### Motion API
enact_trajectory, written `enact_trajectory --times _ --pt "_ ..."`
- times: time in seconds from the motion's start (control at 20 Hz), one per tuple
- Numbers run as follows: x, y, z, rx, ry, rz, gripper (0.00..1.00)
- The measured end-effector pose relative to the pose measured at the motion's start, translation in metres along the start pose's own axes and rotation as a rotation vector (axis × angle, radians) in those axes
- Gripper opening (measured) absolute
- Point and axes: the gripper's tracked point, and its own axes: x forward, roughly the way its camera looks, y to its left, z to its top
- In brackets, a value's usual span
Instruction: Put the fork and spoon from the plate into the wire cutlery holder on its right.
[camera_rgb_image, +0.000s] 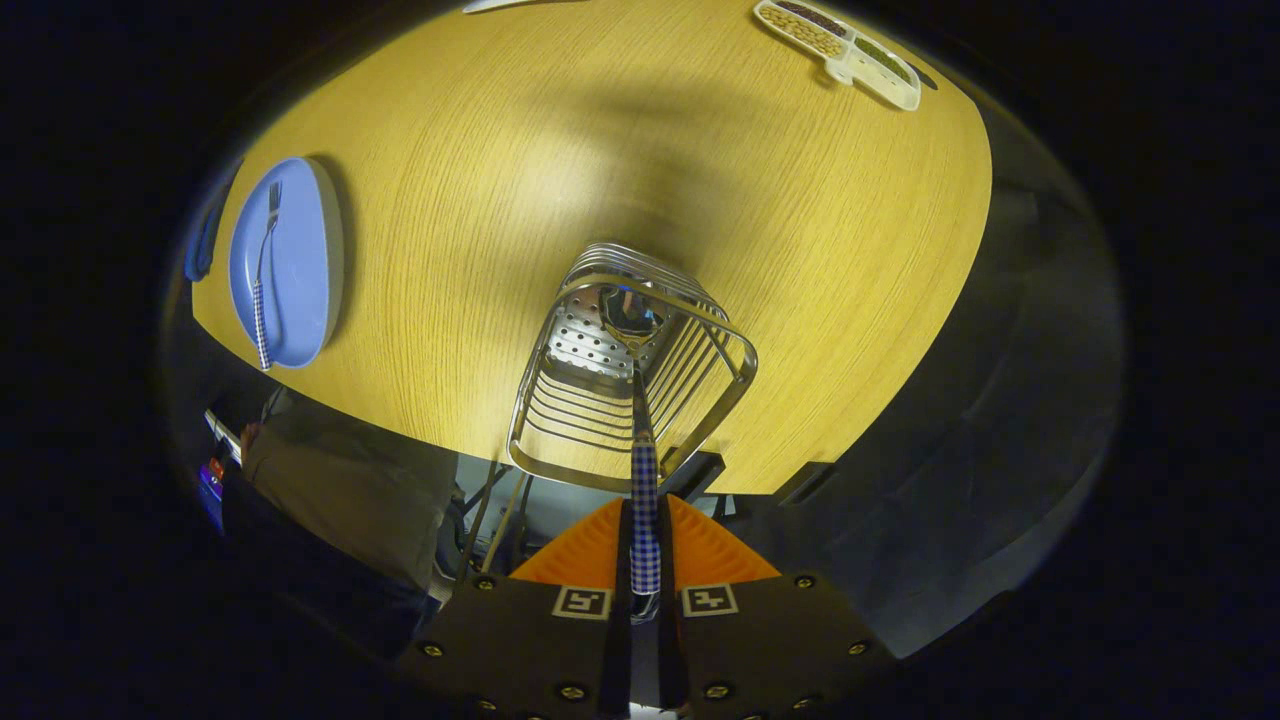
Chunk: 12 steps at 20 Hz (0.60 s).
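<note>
My gripper (645, 515) is shut on the checkered handle of the spoon (640, 400), which points straight ahead from the fingers. The spoon's bowl (630, 310) hangs inside the top of the wire cutlery holder (700, 330), which stands on the wooden table just beyond the fingers. I look almost straight down into the holder. Off to the left lies the blue plate (300, 290) with the fork (265, 270) on it, its checkered handle toward the table's near edge.
A divided white tray (845, 40) with beans and seeds sits at the far right of the table (480, 150). A person's sleeve (350, 480) shows below the table's near edge, left of the fingers. Dark floor lies to the right.
</note>
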Motion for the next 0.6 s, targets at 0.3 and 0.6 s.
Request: enact_trajectory --times 0.3,0.6 --pt "-0.019 -0.002 -0.007 0.02 -0.053 -0.007 0.31" --pt "-0.045 0.013 -0.023 0.018 -0.136 -0.023 0.31"
